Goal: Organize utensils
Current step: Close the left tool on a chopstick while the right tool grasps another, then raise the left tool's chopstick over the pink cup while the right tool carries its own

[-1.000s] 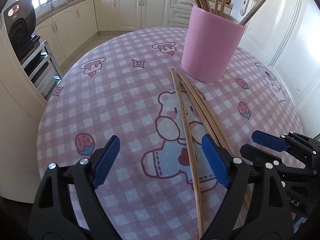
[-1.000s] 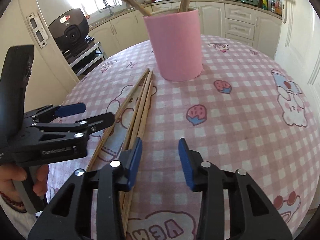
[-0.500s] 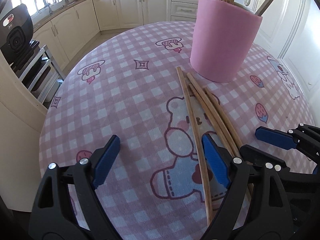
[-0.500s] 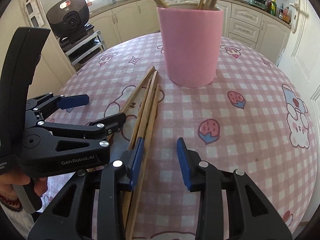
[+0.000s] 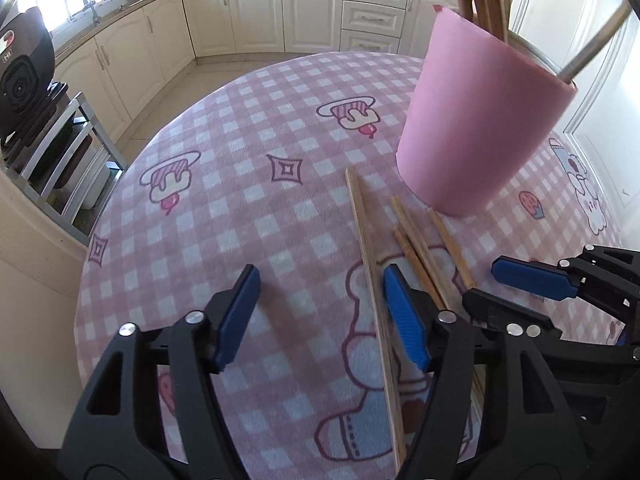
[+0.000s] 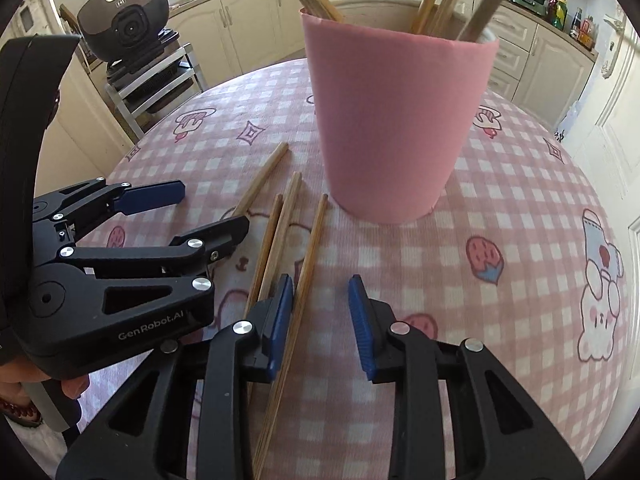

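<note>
Several wooden chopsticks lie side by side on the pink checked tablecloth (image 5: 240,184), just in front of a tall pink cup (image 5: 480,132) (image 6: 396,128) that holds more chopsticks. My left gripper (image 5: 322,316) is closing around the leftmost chopstick (image 5: 366,240), which runs close by its right pad; the pads do not press on it. My right gripper (image 6: 320,320) is also closing, with the rightmost chopstick (image 6: 310,248) between its pads, near the left one and untouched. Each gripper shows in the other's view: the right gripper (image 5: 516,296) and the left gripper (image 6: 200,216).
A black round appliance (image 6: 124,20) (image 5: 20,76) sits on a metal rack beyond the table's left edge. Cream kitchen cabinets (image 5: 280,4) line the far wall. A hand (image 6: 48,384) holds the left gripper's handle. The round table's edge curves close on the left.
Both grippers have moved forward along the chopsticks toward the pink cup, which now looms larger. The left jaws have narrowed markedly and the right jaws slightly.
</note>
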